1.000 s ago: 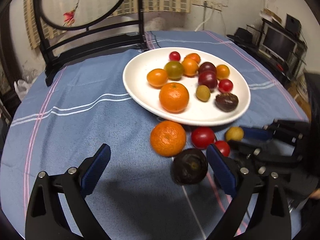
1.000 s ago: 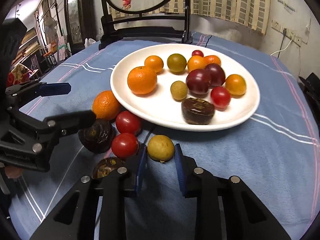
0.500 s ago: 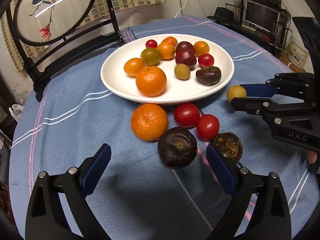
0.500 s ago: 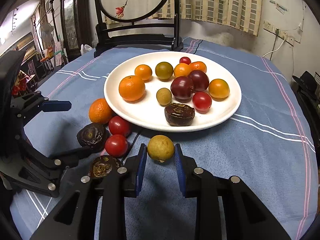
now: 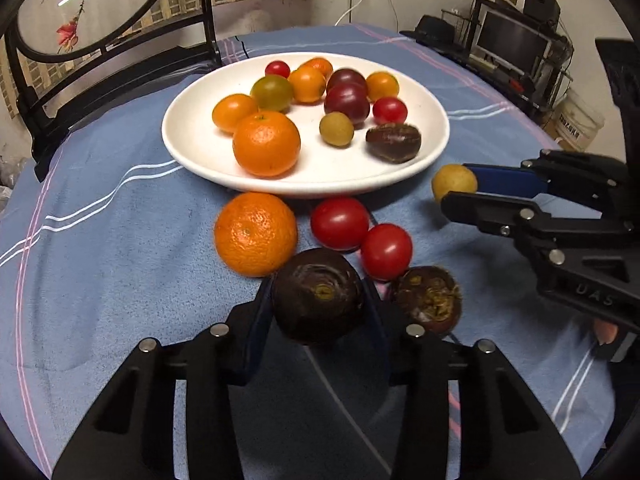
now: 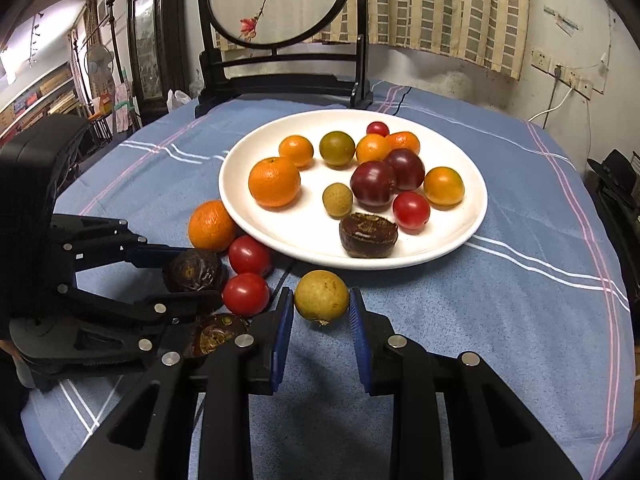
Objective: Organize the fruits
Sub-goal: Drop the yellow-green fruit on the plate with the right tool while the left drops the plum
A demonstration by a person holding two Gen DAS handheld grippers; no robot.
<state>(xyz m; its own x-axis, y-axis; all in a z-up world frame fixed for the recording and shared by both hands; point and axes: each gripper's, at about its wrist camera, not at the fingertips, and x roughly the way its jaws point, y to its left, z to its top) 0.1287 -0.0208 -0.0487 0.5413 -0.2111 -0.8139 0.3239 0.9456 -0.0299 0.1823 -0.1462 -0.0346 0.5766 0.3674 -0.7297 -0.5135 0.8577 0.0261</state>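
Left tool [image 5: 318,304] pinching dark round fruit [image 5: 318,296] | right tool [image 6: 322,312] clamped on yellow fruit [image 6: 321,295] — plate [image 6: 460,236] lies straight ahead of both; we judge right nearer.

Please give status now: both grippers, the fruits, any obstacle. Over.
Left gripper shut on dark passion fruit. Right gripper shut on yellow longan. White plate ahead, path open. Over.

Dim, warm indoor light from above; soft shadows fall under the fruit. Glare streaks the round screen [image 5: 76,4]. Fisheye bends the edges, with black vignette corners.
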